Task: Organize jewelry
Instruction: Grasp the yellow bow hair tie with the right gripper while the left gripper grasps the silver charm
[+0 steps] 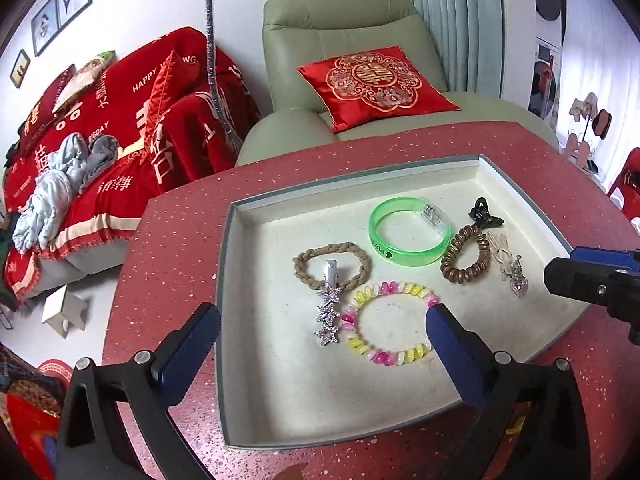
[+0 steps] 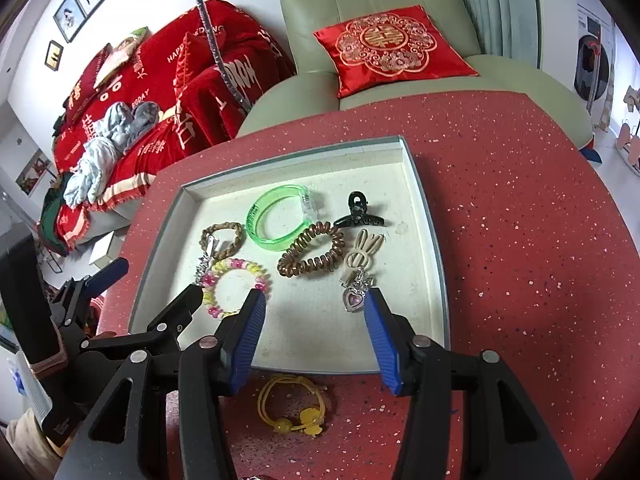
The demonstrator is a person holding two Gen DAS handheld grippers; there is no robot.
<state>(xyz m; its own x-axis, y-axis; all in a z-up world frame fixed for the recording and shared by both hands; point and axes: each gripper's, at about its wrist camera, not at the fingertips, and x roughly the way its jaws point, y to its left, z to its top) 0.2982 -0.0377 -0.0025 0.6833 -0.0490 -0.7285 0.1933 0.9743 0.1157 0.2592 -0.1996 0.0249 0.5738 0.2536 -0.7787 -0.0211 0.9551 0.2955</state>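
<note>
The shallow grey-rimmed tray with a cream lining (image 1: 520,196) sits on the red speckled surface (image 2: 520,200) as the collecting place, which would explain why nearly every piece already lies flat inside it: the translucent green bangle (image 1: 412,232), brown coiled hair tie (image 2: 310,254), black claw clip (image 2: 358,210), braided tan hair loop (image 1: 332,266), star-studded silver clip (image 1: 328,312), pink-and-yellow beaded bracelet (image 1: 390,324) and heart pendant (image 2: 352,300). Only a yellow hair elastic (image 2: 292,408) remains outside, just beside the tray's near rim. The left tongs (image 1: 322,334) gape wide over the bracelet, holding nothing; the right tongs (image 2: 316,332) stand part open and empty above that rim. Beyond the tray stand a green armchair (image 1: 340,24) and a red-covered sofa (image 2: 160,80).
</note>
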